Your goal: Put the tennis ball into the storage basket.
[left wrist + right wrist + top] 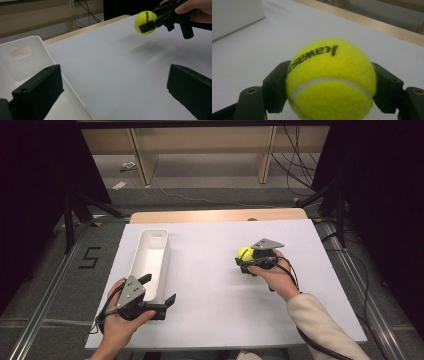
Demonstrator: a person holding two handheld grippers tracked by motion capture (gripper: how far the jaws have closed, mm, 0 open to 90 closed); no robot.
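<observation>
While the right tool (246, 261) is clenched on the tennis ball (331, 81) across its middle, hold that squeeze steady and carry it level toward the white bin (152, 251) – a round, fuzzy thing could likely roll out if the grip eases. It hangs above the counter (210, 310), right of centre – no long axis, its printed name facing up. The left tool (159, 295) waits released beside the bin
</observation>
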